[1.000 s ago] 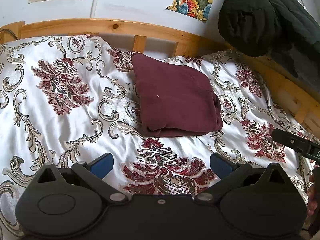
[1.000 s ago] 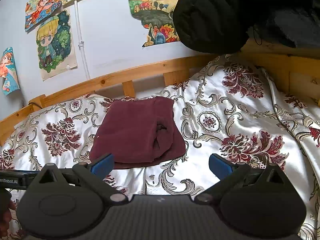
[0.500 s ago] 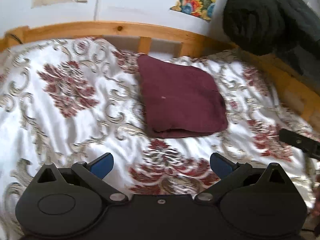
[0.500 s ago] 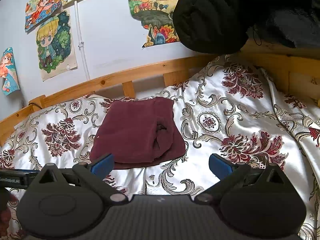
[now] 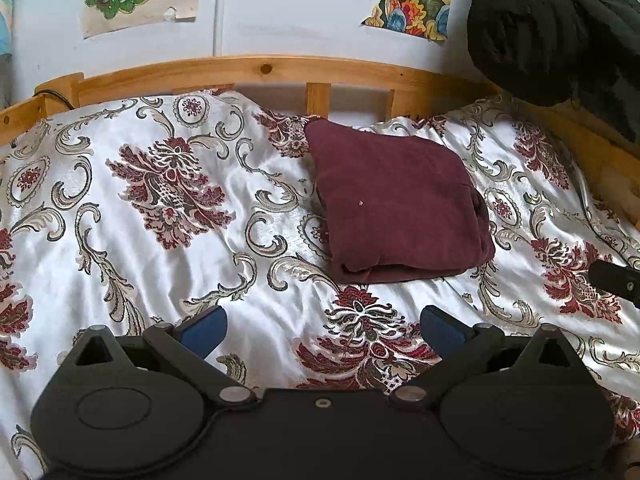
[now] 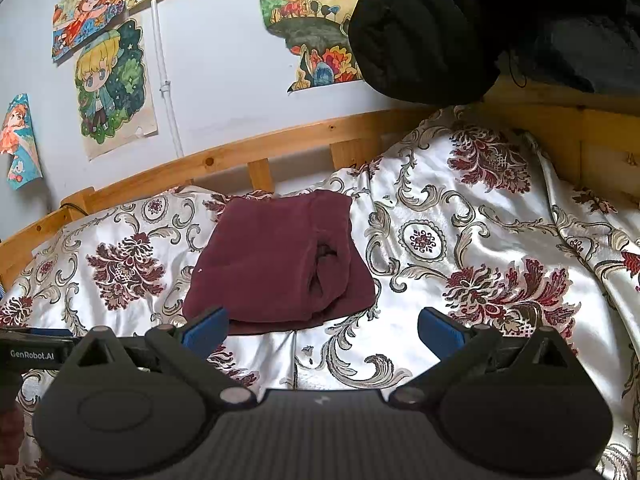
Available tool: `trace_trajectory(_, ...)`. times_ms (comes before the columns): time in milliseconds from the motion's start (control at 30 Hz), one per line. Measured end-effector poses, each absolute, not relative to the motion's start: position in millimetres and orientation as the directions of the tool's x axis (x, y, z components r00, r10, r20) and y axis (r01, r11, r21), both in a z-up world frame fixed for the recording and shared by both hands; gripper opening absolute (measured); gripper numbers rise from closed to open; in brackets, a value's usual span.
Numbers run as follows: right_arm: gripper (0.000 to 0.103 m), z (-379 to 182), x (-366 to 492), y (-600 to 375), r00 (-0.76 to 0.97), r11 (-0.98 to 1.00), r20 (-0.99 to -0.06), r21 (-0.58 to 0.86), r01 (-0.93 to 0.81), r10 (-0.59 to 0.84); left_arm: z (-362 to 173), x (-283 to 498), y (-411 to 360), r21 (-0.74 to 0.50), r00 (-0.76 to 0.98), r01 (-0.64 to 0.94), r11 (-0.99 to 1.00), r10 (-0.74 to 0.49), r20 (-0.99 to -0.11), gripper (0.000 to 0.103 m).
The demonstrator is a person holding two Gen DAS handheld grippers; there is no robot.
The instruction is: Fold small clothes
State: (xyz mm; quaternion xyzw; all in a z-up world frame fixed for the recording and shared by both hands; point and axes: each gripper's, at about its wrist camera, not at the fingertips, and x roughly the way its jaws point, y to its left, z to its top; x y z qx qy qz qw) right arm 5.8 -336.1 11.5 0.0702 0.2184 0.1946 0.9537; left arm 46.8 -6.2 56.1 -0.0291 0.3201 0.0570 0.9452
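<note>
A folded maroon garment lies on the floral satin bedspread near the headboard. In the right wrist view the same maroon garment sits just beyond the left blue fingertip. My left gripper hovers open over the bedspread, short of the garment, with nothing between its blue pads. My right gripper is open too, empty, to the garment's right and nearer than it. The right gripper's black body shows at the left view's right edge; the left gripper's body shows at the right view's left edge.
A wooden headboard rail runs behind the bedspread, with a side rail on the right. A dark padded jacket hangs over the right corner. Drawings are stuck on the wall.
The left gripper has pulled back and tilted up a little, so the garment sits farther off and more wall shows. The right gripper has stayed put.
</note>
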Motion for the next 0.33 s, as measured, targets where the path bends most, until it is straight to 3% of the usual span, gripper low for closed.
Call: trace_trajectory(333,0.103,9.7,5.4,-334.9,0.827,0.915,-0.394,0.218,-0.341,0.402,56.5,45.6,-8.3,0.000,0.793,-0.137,0.991,0.109,-0.599,0.102)
